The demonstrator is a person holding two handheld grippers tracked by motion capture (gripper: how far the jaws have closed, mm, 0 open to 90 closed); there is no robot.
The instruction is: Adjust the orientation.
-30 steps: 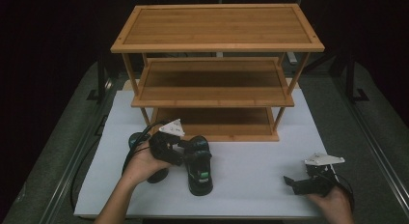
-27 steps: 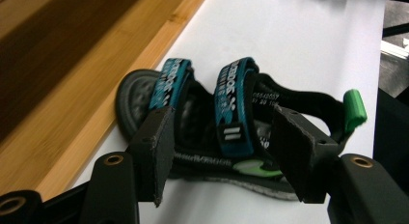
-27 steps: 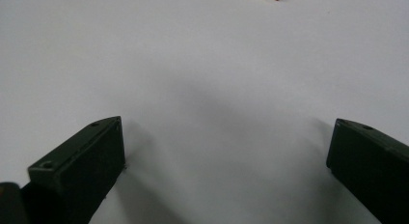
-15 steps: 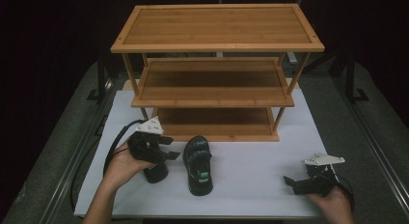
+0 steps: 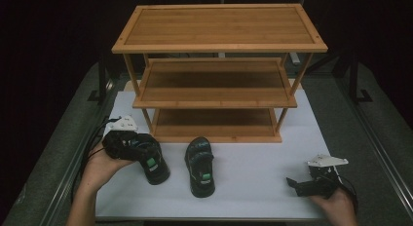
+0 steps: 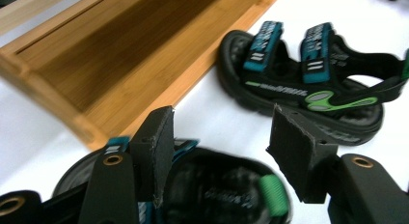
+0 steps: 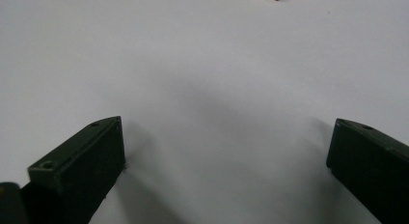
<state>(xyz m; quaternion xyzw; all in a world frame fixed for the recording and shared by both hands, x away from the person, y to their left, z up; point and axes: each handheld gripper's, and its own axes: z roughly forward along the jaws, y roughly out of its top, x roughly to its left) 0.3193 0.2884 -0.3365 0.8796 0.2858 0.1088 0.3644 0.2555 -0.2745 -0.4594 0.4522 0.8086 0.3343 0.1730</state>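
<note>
High view: left gripper (image 5: pixel 141 150), jaws apart, hovers over the left sandal (image 5: pixel 155 165) on the white mat (image 5: pixel 253 177); light and floppy, it grips best at its padded heel strap.

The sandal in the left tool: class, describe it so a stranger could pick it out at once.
Start at the wooden three-tier rack on the white mat. Two black sandals with teal straps lie in front of its bottom shelf. Pick the left sandal, the one at the left tool; the right sandal lies alone.
</note>
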